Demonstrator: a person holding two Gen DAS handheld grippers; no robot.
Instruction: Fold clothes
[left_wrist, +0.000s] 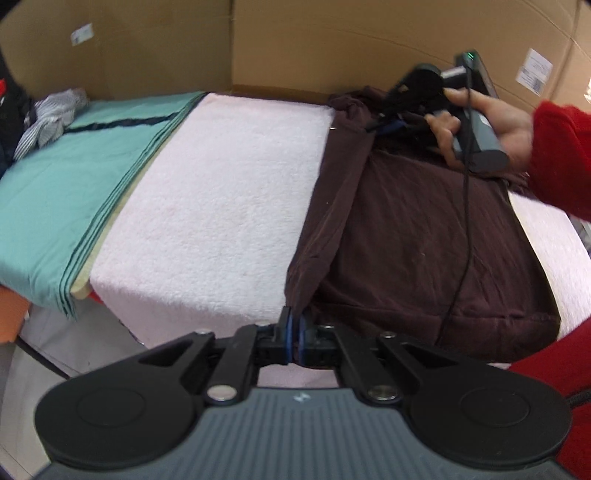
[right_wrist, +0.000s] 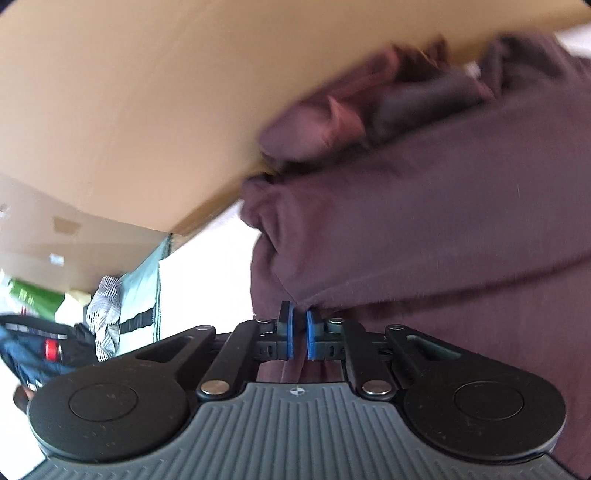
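The left gripper pinches the maroon garment at the pink towel's near edge. The right gripper pinches its far end.

Both grippers share one build: the left gripper and right gripper have black linkage arms with silver screws, blue pads, round black discs and a ribbed grey body. At right, a red sleeve; a black cable hangs from the grey handle.
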